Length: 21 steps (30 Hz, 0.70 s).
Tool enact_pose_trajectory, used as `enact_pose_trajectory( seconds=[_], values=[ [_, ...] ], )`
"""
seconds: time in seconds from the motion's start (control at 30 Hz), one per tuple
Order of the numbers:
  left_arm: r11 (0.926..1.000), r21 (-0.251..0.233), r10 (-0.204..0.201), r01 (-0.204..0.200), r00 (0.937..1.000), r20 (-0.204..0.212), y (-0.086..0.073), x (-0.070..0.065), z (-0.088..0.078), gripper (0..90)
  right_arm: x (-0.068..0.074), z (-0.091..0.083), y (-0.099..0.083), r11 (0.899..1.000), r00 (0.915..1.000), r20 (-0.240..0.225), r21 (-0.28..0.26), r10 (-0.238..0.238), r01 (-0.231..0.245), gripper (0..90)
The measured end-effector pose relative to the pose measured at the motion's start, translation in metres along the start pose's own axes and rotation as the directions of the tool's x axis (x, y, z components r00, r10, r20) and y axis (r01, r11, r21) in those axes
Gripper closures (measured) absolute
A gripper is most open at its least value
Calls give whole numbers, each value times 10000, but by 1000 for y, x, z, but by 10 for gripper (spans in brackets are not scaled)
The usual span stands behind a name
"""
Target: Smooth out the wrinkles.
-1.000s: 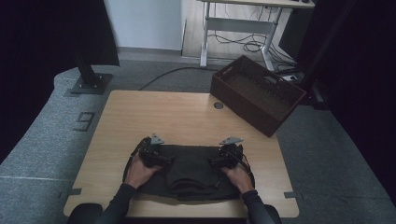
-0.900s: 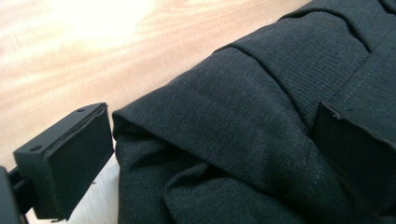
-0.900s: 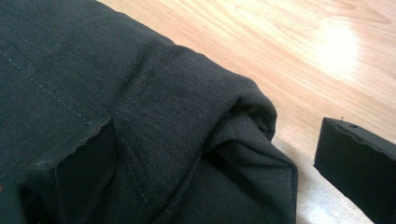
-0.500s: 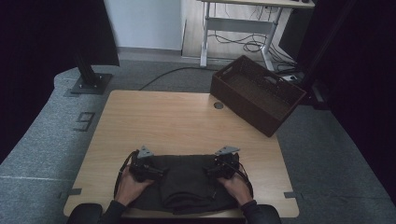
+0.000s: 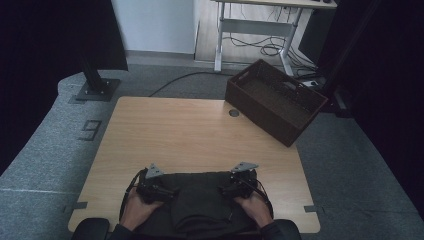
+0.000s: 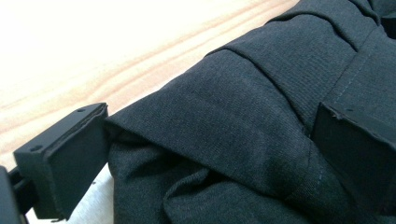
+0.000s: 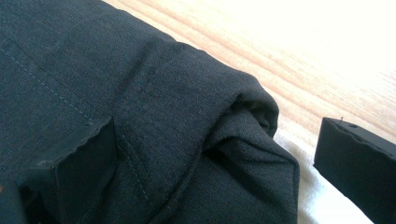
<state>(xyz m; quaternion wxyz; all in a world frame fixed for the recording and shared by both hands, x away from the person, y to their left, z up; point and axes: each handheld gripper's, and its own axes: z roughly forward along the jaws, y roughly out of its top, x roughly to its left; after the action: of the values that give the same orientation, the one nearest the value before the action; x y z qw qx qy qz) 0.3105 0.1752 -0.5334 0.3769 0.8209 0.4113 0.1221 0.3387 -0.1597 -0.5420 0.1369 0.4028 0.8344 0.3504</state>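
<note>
A dark grey folded garment [image 5: 200, 202] lies at the near edge of the wooden table [image 5: 200, 130]. My left gripper [image 5: 164, 191] is at the garment's left side and my right gripper [image 5: 229, 190] at its right side, each held by a hand. In the left gripper view the jaws stand wide apart, and a thick fold of the garment [image 6: 233, 107] lies between them at the left gripper [image 6: 208, 158]. In the right gripper view the jaws of the right gripper [image 7: 215, 168] are also wide apart, around a rolled edge of the garment [image 7: 154, 102]. The right-hand jaw there is clear of the cloth.
A dark brown woven basket [image 5: 275, 100] sits at the table's far right corner, overhanging the edge. A small round grommet [image 5: 234, 113] is set into the tabletop beside it. A black monitor stand [image 5: 95, 85] is on the floor to the far left.
Both grippers and the garment have moved toward the near edge of the table over the last second. The garment now looks more bunched between the hands.
</note>
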Motion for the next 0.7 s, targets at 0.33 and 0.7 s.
enact_pose_trajectory(
  seconds=[0.33, 0.7],
  values=[
    [9999, -39, 139, -138, 9996, 228, -3, -3, -3, 0, 6, -7, -8, 10000, 9999, -104, -55, -22, 22, 0],
    [9940, -1052, 325, -283, 9988, 379, 10, 18, -26, 0, -2, -13, -6, 9975, 9964, -824, -689, -187, 130, 0]
  ],
)
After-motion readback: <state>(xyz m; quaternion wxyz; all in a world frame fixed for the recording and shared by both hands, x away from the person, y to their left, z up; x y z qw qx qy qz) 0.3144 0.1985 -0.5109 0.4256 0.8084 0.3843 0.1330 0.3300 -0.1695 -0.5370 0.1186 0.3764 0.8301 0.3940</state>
